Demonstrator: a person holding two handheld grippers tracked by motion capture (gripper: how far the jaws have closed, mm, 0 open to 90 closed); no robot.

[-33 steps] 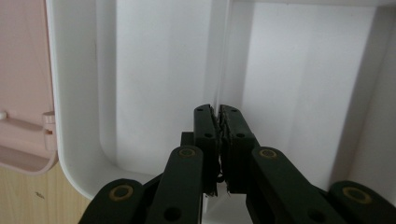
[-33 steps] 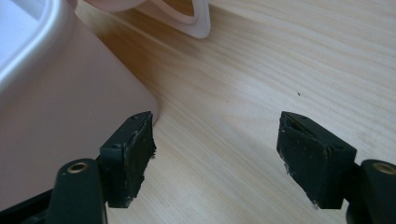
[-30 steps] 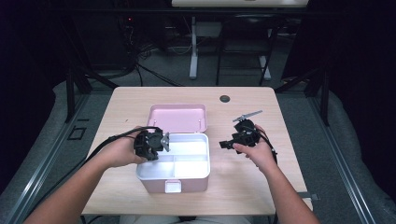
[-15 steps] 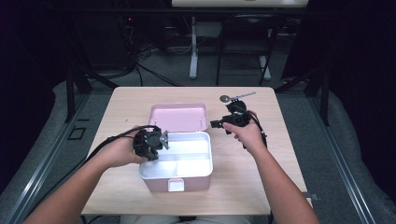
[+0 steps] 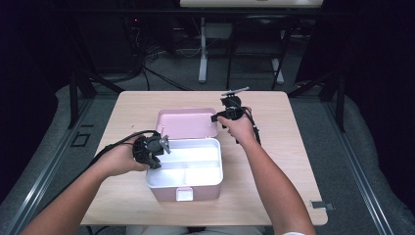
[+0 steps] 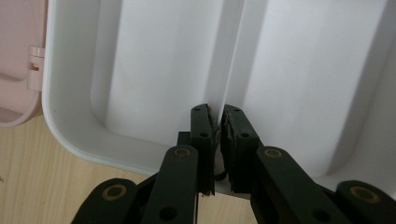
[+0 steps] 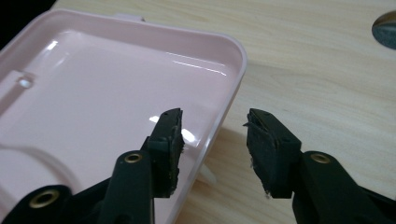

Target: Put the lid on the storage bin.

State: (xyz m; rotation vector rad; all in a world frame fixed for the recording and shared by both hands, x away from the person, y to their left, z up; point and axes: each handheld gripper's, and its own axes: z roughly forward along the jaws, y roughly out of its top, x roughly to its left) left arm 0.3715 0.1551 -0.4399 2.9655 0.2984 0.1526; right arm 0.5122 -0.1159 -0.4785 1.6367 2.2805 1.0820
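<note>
In the middle of the high view a lunch box sits open on the tabletop: the white, divided tray lies toward the lower part of the frame, and its pink lid lies flat behind it, hinged back toward the upper part.

The left tool sits at the tray's left edge. In the left gripper view its jaws are nearly together and pinch the thin white divider wall that runs up the centre of the picture, so it seems to be steadying the box.

The right tool is at the right edge of the lid in the high view. In the right gripper view its jaws stand partly apart and straddle the lid's rim, one jaw over the glossy pink inside, the other over bare wood. They have just been closing, yet neither pad presses the rim; nothing is gripped.

I judge the step in hand to be taking hold of the lid to swing it shut over the tray. The next move calls for the right tool to close fully on that rim, then lift and fold the lid forward about its hinge. The left tool will have to leave the divider before the lid comes down.

A dark round object lies at the upper right of the right gripper view; I cannot tell what it is.
</note>
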